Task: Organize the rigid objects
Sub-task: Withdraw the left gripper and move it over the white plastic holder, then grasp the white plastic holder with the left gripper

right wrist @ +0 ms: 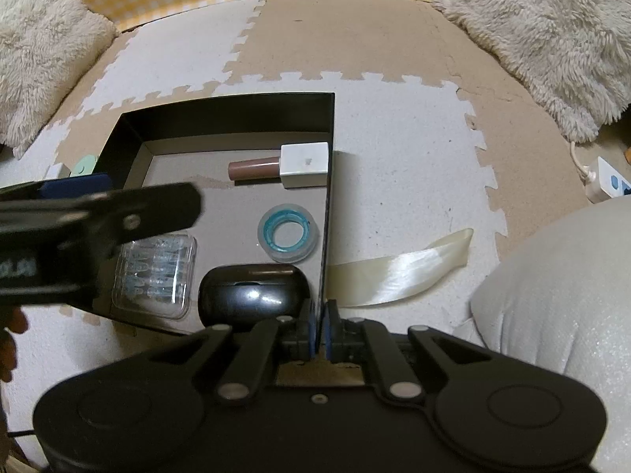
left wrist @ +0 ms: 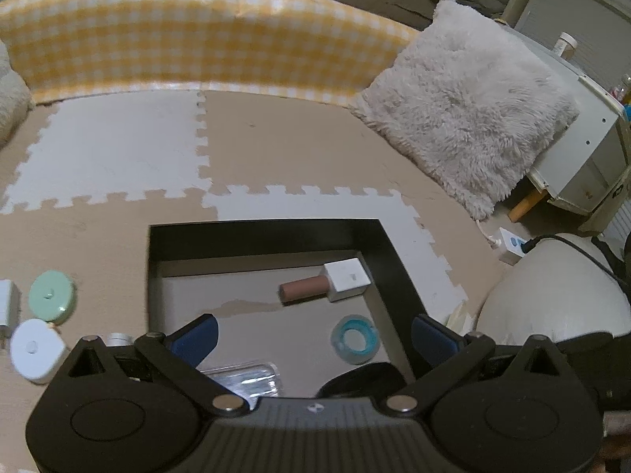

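Closest to us, the right tool (right wrist: 320, 329) has its blue pads pressed together on the thin right wall of the black box (right wrist: 330, 118), near that wall's front end. Just left of this tool, inside the box, we see a glossy black case (right wrist: 252, 293), and farther left a clear plastic case (right wrist: 155, 270) partly covered by the left tool (right wrist: 98, 213) that reaches in from that side. Ahead of the right tool we find a roll of tape with a teal core (right wrist: 287, 232) lying flat on the box bottom, and beyond it a brown tube with a white square cap (right wrist: 282, 165) lying on its side against the far right corner. To the right of the tool, outside the box, a pale ribbon (right wrist: 398, 266) lies on the puzzle-mat floor (right wrist: 394, 157). From the left wrist view we see our left tool (left wrist: 315, 335) with its blue fingers (left wrist: 195, 335) standing wide apart and nothing between them, held over the near part of the box. Left of it, on the floor outside the box, we see a green disc (left wrist: 52, 295) and a white disc (left wrist: 36, 350) close together. Fluffy cushions (left wrist: 469, 98) lie far ahead on the right.
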A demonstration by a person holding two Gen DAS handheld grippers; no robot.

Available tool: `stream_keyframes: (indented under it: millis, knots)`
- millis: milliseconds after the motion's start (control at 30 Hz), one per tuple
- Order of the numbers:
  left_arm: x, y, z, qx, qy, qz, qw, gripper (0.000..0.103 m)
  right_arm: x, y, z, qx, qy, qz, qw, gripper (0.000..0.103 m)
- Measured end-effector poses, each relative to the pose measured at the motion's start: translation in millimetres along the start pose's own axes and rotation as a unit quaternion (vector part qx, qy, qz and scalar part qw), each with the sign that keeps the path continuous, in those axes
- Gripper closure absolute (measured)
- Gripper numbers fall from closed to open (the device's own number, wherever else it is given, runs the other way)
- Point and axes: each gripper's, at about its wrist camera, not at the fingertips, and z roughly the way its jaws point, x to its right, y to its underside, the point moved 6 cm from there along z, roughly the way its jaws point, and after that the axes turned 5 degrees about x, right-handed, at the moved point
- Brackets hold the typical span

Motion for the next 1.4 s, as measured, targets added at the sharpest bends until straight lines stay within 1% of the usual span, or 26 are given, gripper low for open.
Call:
stream_keyframes:
  millis: [200, 433, 600, 733, 867, 900, 967, 1033, 1100, 1133, 1167, 1200, 1267, 1300, 1400]
  knots:
    - [-13, 2, -24, 0.014, -0.007, 0.028, 0.9995, 0.000, 0, 0, 0, 0.000, 0.001, -0.001, 1.000, 0.098]
    - [-37, 5, -55, 0.031, -0.018, 0.053, 0.9980, 0.000, -1, 0, 0, 0.000, 0.002, -0.002, 1.000, 0.098]
    - [-63, 10, -76, 0.042, -0.042, 0.070, 0.9958, 0.000, -2, 0, 1, -0.001, 0.004, -0.004, 1.000, 0.098]
    - [-83, 19, -86, 0.041, -0.063, 0.081, 0.9938, 0.000, -2, 0, 0, -0.001, 0.006, -0.006, 1.000, 0.098]
    - [-98, 30, -86, 0.032, -0.072, 0.081, 0.9936, 0.000, -3, 0, 0, -0.002, 0.007, -0.009, 1.000, 0.098]
    - [-101, 33, -85, 0.029, -0.080, 0.081, 0.9930, 0.000, -3, 0, 1, -0.002, 0.008, -0.009, 1.000, 0.098]
    - [-106, 43, -81, 0.016, -0.079, 0.082, 0.9933, 0.000, -3, 0, 1, -0.002, 0.009, -0.010, 1.000, 0.098]
    - [-110, 54, -75, -0.004, -0.078, 0.076, 0.9941, 0.000, -3, 0, 1, -0.002, 0.009, -0.010, 1.000, 0.098]
    - [-112, 66, -66, -0.033, -0.067, 0.069, 0.9948, 0.000, -3, 0, 1, -0.002, 0.009, -0.011, 1.000, 0.098]
    - [-113, 73, -62, -0.047, -0.068, 0.069, 0.9941, 0.000, -3, 0, 1, -0.002, 0.010, -0.012, 1.000, 0.098]
    - [-113, 79, -57, -0.061, -0.069, 0.074, 0.9930, 0.003, -4, 0, 1, -0.002, 0.011, -0.013, 1.000, 0.098]
    - [-113, 84, -53, -0.070, -0.068, 0.081, 0.9919, 0.011, -4, 0, 1, -0.002, 0.011, -0.014, 1.000, 0.098]
    - [-113, 90, -47, -0.081, -0.063, 0.084, 0.9912, 0.021, -4, 0, 1, -0.002, 0.012, -0.015, 1.000, 0.098]
    - [-115, 91, -44, -0.082, -0.062, 0.080, 0.9914, 0.024, -4, 0, 1, -0.002, 0.013, -0.015, 1.000, 0.098]
    - [-118, 89, -41, -0.071, -0.061, 0.070, 0.9932, 0.027, -4, 0, 1, -0.002, 0.013, -0.015, 1.000, 0.098]
